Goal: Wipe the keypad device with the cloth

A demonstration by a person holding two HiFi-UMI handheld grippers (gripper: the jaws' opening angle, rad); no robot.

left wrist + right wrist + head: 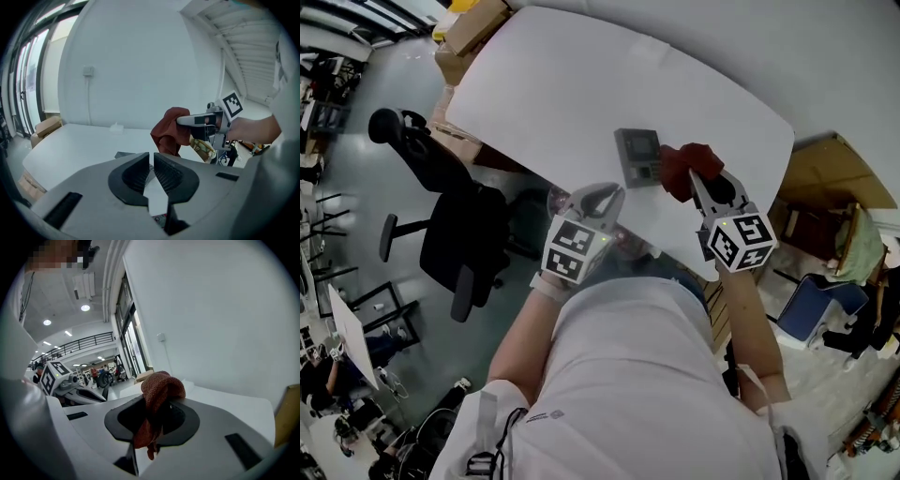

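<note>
My right claw (157,411) is clenched on the red cloth (159,387), which sits just beside the keypad device (637,156) on the white table (562,94). My left claw (151,173) is clenched on nothing, near the table's front edge.

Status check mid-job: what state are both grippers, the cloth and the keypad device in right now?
left gripper: shut, nothing between its jaws.
right gripper: shut on the cloth.
cloth: bunched, pinched in the right gripper, held up beside the keypad device.
keypad device: flat on the table, face up, not gripped.
</note>
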